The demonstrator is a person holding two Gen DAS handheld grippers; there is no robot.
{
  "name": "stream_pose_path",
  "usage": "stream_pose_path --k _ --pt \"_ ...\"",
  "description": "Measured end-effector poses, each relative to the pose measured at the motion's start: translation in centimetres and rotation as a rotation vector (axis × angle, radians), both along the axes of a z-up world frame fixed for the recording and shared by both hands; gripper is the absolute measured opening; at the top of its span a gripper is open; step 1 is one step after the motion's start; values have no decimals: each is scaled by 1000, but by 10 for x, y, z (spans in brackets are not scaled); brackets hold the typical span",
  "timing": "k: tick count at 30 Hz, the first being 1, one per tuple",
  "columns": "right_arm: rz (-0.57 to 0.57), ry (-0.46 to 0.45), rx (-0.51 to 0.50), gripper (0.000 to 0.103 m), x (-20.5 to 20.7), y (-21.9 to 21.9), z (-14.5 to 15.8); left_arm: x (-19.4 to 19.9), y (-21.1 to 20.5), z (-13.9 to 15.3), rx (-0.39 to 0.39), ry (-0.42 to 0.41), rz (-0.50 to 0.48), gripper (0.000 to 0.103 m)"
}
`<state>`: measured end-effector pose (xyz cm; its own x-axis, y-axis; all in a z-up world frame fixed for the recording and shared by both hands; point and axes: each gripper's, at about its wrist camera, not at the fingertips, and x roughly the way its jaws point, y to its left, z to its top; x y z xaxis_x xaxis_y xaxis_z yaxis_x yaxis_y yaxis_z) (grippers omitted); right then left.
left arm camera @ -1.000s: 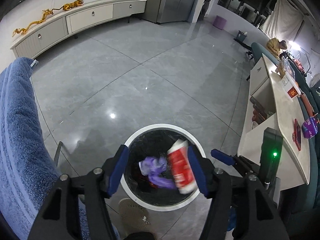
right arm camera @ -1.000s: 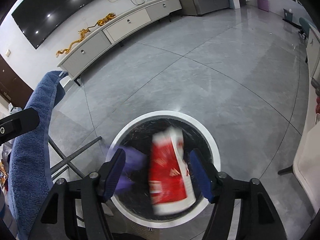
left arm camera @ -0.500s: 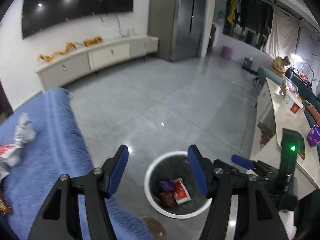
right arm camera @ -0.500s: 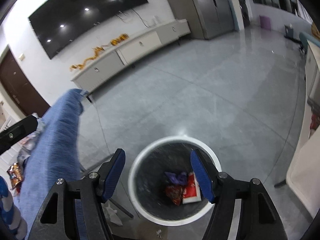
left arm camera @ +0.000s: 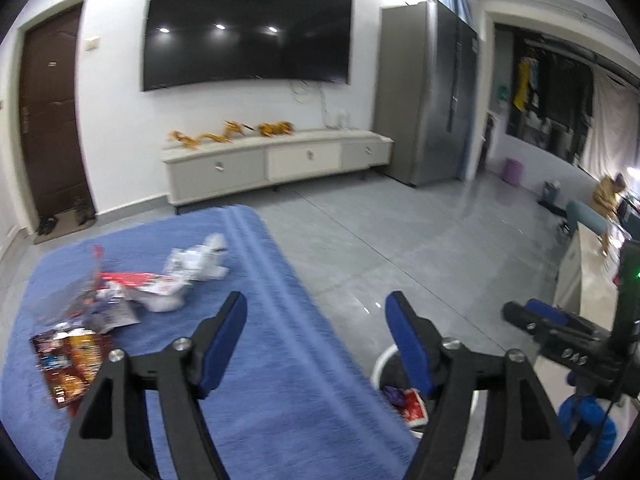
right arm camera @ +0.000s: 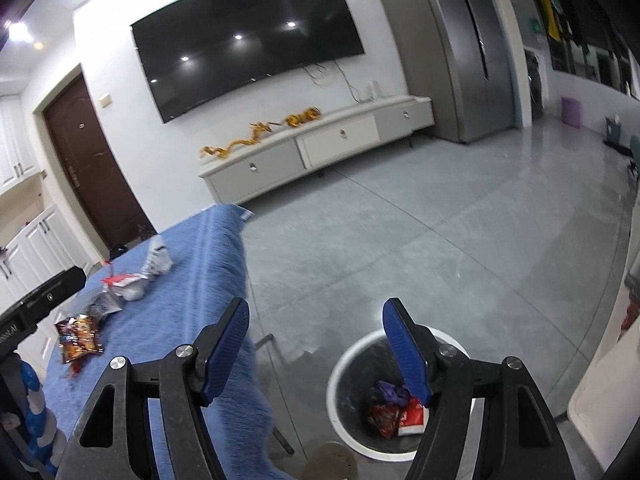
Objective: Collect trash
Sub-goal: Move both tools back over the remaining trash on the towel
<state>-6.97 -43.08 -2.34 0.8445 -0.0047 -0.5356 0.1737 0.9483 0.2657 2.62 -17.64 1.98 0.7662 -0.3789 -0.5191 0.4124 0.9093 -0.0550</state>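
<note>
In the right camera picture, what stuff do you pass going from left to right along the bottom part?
Orange snack wrapper → crumpled white paper on the blue cloth → trash bin on the floor, with red and purple trash inside.

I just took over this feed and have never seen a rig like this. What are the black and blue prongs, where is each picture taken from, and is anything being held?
Each picture comes from a camera on a handheld gripper, looking along its two blue-padded fingers. The left gripper and right gripper are both open and hold nothing. On the blue cloth lie a dark orange snack wrapper and crumpled white and red wrappers. On the floor stands a white-rimmed trash bin with wrappers already inside.
</note>
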Motion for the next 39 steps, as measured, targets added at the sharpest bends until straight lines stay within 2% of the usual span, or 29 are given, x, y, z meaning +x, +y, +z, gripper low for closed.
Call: stream_pose_path --k 8,13,23,32,39 --pt "62 -49 -52 69 2 48 37 -12 80 17 -48 -65 101 72" --pt "107 -53 -74 69 10 82 49 -17 126 22 -73 -85 162 72" --pt "228 -39 -116 69 32 149 63 -21 229 3 -85 -75 294 72" --pt "355 11 -100 69 67 199 51 -15 317 -28 -69 -14 436 72" --pt "536 98 -94 69 110 259 21 1 343 -54 -63 68 440 72"
